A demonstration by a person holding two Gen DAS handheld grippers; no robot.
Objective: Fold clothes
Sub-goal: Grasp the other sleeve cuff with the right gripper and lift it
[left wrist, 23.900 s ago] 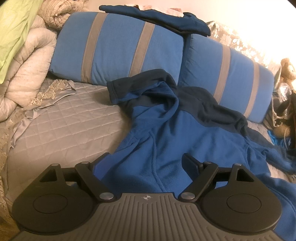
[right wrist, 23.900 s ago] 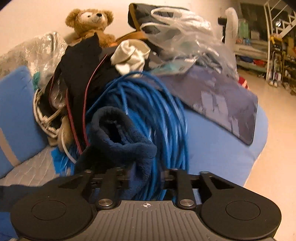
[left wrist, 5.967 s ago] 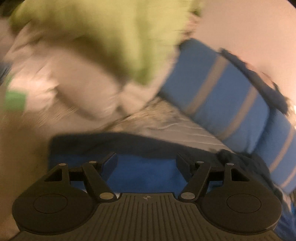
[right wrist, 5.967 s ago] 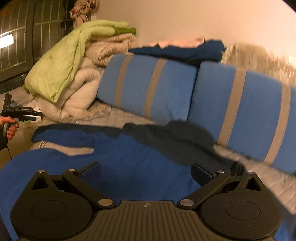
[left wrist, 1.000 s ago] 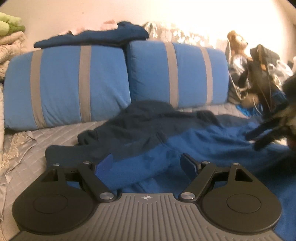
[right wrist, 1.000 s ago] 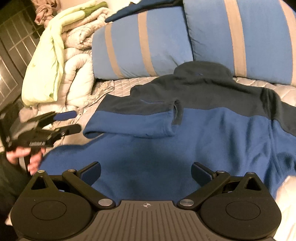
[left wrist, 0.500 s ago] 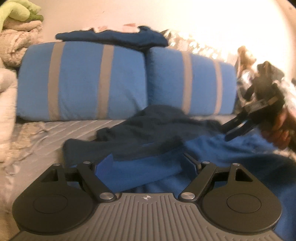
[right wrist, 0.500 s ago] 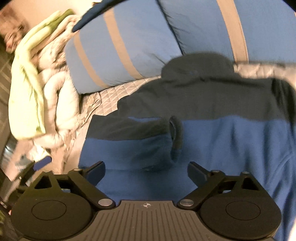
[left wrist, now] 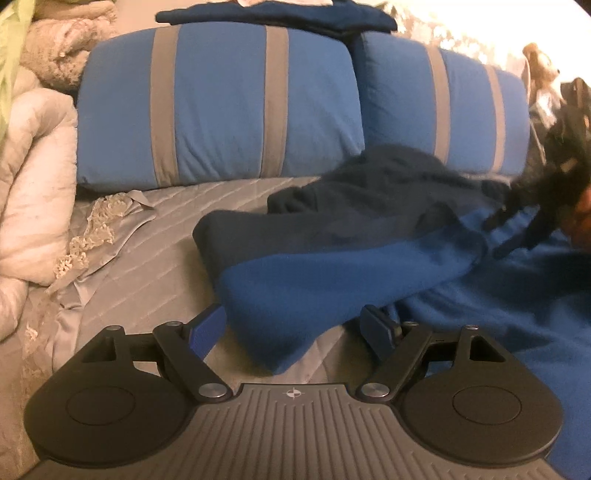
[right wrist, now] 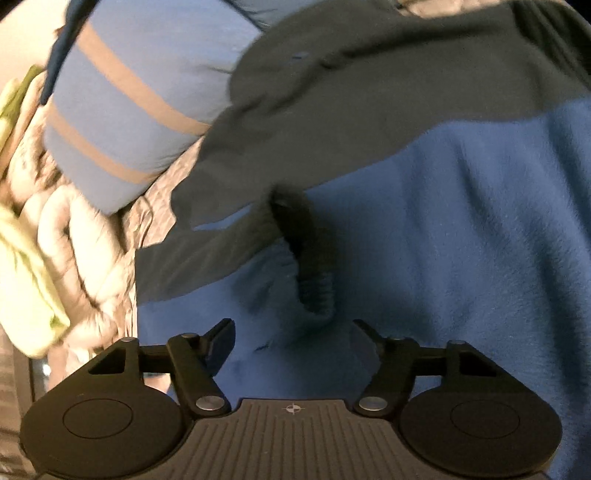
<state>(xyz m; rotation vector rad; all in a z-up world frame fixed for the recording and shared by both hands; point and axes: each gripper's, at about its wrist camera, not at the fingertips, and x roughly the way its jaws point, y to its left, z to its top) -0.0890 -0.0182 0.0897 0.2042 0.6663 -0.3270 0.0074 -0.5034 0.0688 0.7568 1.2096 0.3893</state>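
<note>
A blue fleece jacket (left wrist: 498,302) with a dark navy yoke lies spread on the grey quilted sofa seat (left wrist: 147,273). Its left sleeve (left wrist: 332,273) is folded across the body. My left gripper (left wrist: 295,328) is open, low over the folded sleeve's near edge. My right gripper (right wrist: 291,339) is open, just above the sleeve's dark cuff (right wrist: 314,266), with the jacket body (right wrist: 461,240) beyond. The right gripper also shows blurred in the left wrist view (left wrist: 517,225), at the cuff end.
Two blue cushions with grey stripes (left wrist: 221,107) (left wrist: 443,110) stand behind the jacket, with folded dark clothes (left wrist: 277,14) on top. Cream and green bedding (left wrist: 33,173) is piled at the left. A teddy bear (left wrist: 539,70) and clutter sit at the far right.
Both grippers have moved closer and lower onto the jacket. The left one now sits at the folded sleeve's edge, the right one at the cuff. Both stay open.
</note>
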